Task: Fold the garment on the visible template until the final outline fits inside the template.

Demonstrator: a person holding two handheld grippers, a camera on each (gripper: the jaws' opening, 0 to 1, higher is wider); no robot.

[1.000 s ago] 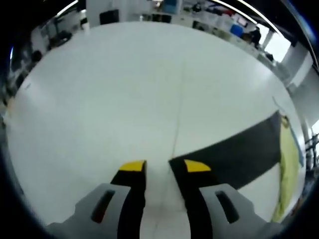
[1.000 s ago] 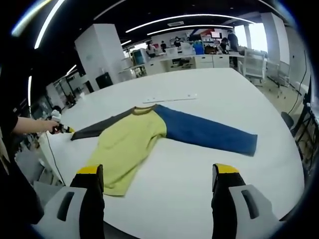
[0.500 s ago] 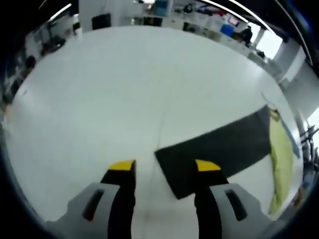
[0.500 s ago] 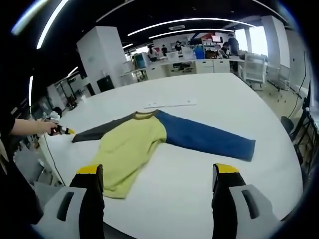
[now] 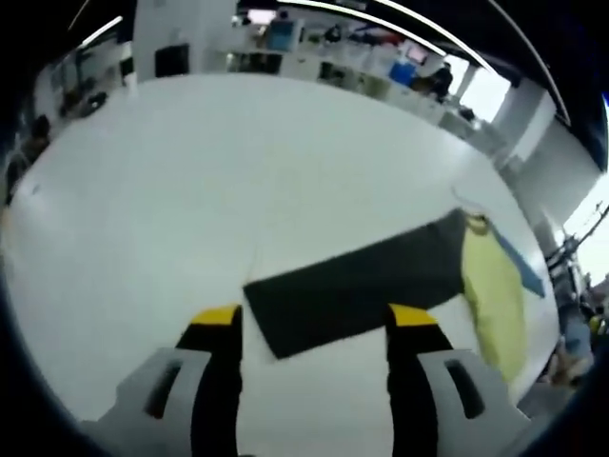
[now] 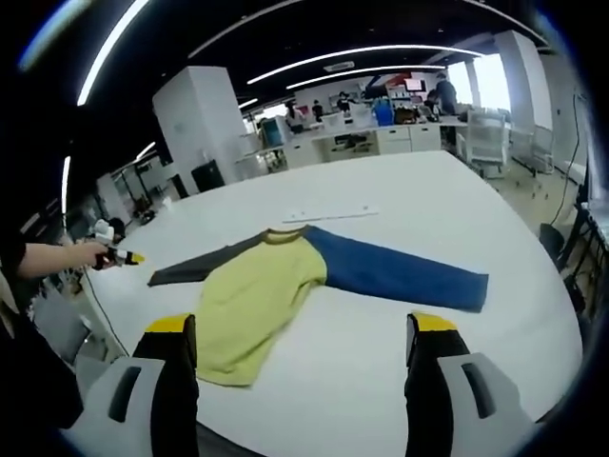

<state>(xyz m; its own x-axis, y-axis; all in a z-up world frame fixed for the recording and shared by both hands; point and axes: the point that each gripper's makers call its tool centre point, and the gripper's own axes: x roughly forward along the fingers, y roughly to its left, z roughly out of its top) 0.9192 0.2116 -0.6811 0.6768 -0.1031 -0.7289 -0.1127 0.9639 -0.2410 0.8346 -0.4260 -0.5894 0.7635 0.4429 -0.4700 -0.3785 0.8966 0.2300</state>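
A long-sleeved garment lies spread flat on the white table (image 6: 476,352), with a yellow body (image 6: 259,295), a dark grey sleeve (image 6: 202,267) and a blue sleeve (image 6: 400,274). My right gripper (image 6: 303,324) stands wide open above the table's near edge, short of the yellow hem, with nothing between its jaws. A hand holds my left gripper (image 6: 122,255) at the far left, a little away from the grey cuff. In the left gripper view the grey sleeve (image 5: 352,290) lies just ahead of my open left gripper (image 5: 314,316), with the yellow body (image 5: 490,295) beyond it.
A thin white strip (image 6: 328,214) lies on the table behind the collar. A person's sleeve (image 6: 19,257) shows at the left edge. Desks, chairs and people stand far behind the table (image 6: 381,114). A wide bare tabletop (image 5: 238,171) stretches past the grey sleeve.
My left gripper has opened wider and drawn back from the grey cuff, so more of the sleeve now shows ahead of it. The right gripper has stayed open and hardly moved.
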